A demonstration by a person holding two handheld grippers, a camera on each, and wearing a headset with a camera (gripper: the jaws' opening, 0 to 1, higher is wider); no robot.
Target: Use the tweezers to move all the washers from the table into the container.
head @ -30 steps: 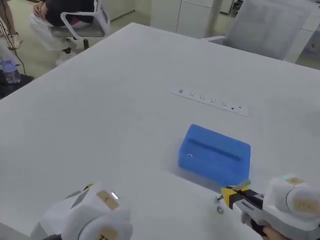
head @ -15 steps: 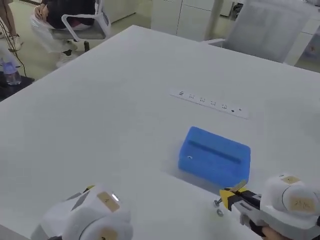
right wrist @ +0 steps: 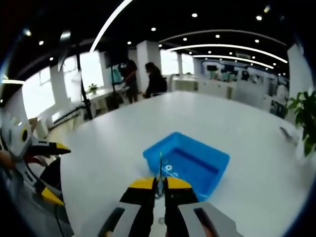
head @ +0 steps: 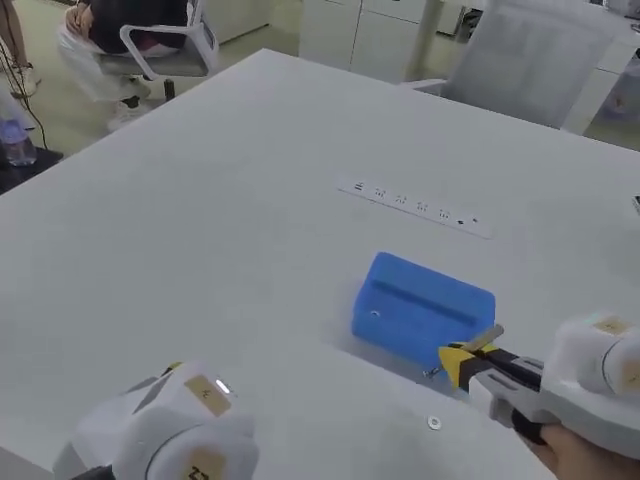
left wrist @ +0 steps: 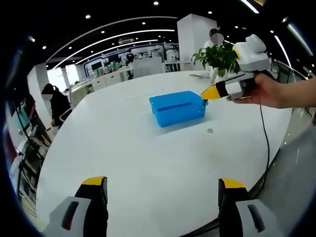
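The right tool [head: 458, 362] is clamping the tweezers [head: 434, 371] at the container's [head: 425, 300] near wall, while the left tool [left wrist: 162, 182] is hanging with jaws apart, well short of the container. One washer [head: 434, 422] is lying on the bench [head: 250, 200] near that wall. Anything in the tweezer tips is too small to tell, so a slackening squeeze is risking a drop outside the container.

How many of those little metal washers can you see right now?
2 for sure: a washer on the table near the right gripper, a second washer inside the blue container. The tweezers may hold a third at their tip; too small to tell.

Head view looks down, gripper views low — all share container [head: 425, 330].
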